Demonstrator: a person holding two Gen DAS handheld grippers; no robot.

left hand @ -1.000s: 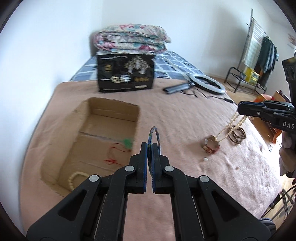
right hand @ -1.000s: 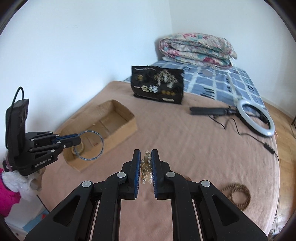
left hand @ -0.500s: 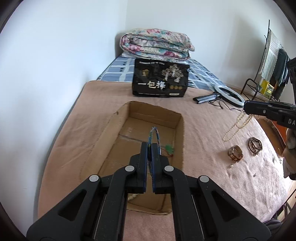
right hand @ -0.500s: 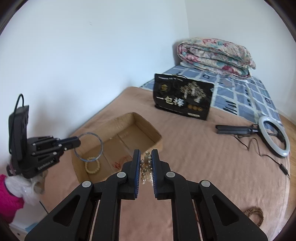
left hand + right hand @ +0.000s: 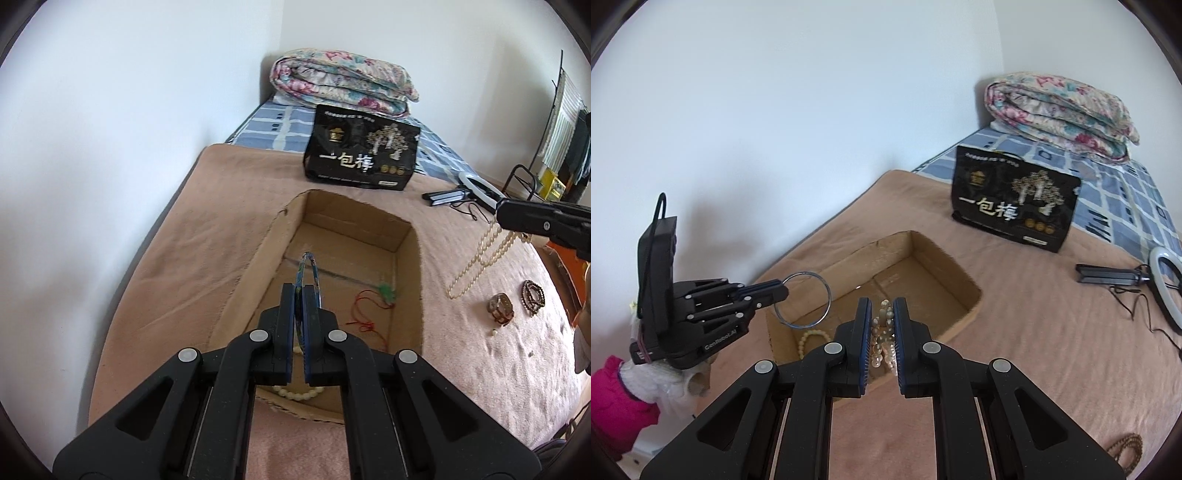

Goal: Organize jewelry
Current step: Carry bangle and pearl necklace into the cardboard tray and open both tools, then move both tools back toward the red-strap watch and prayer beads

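Note:
My left gripper (image 5: 300, 290) is shut on a thin blue bangle (image 5: 308, 266) and holds it above the open cardboard box (image 5: 406, 236); it also shows in the right wrist view (image 5: 783, 290) with the bangle (image 5: 805, 304). My right gripper (image 5: 881, 306) is shut on a pearl necklace (image 5: 882, 332) near the box's (image 5: 960, 273) right side; the necklace hangs from it in the left wrist view (image 5: 480, 258). In the box lie a cream bead bracelet (image 5: 299, 393) and a red cord with a green pendant (image 5: 373, 299).
A watch (image 5: 500, 308), a dark bead bracelet (image 5: 533, 297) and a loose pearl (image 5: 493, 333) lie on the pink blanket right of the box. A black bag (image 5: 364, 153), a folded quilt (image 5: 340, 85) and a ring light (image 5: 1165, 291) are farther back. A brown bead string (image 5: 1126, 448) lies at the lower right.
Both grippers have moved left toward the box. The bangle now hangs over the box's inside and the pearl necklace is closer to its right wall.

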